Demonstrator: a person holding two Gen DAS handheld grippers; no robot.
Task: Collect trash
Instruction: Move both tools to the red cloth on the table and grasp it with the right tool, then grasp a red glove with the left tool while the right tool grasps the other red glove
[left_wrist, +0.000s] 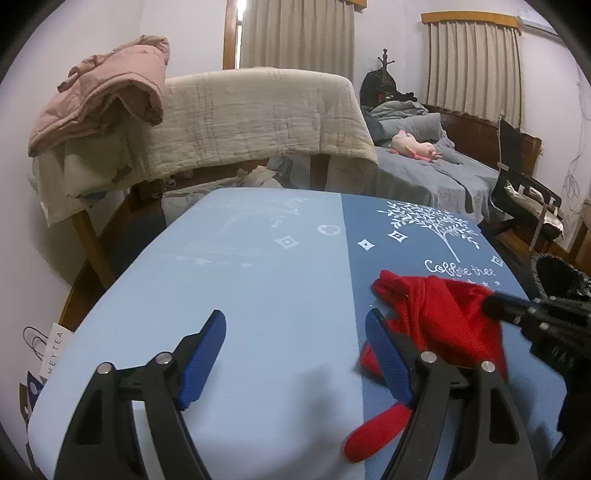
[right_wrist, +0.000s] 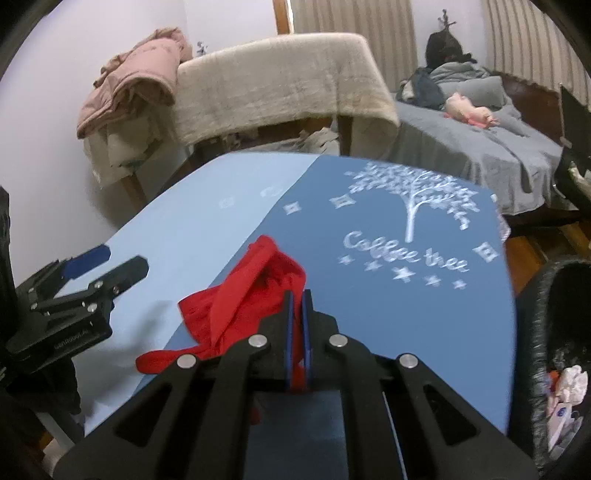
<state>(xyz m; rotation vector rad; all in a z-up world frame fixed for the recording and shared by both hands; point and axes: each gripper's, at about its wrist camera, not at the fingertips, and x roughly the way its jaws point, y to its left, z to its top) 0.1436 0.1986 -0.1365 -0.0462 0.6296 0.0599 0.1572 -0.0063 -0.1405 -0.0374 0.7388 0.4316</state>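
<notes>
Right gripper (right_wrist: 297, 295): jaws clenched on the near edge of the red plastic bag (right_wrist: 251, 295), crumpled on the blue tablecloth (right_wrist: 406, 314) where the light and dark halves meet. Left gripper (left_wrist: 295, 332): jaws spread, empty, just left of the bag. Black trash bin (right_wrist: 554, 332): beside the table's right edge.
</notes>
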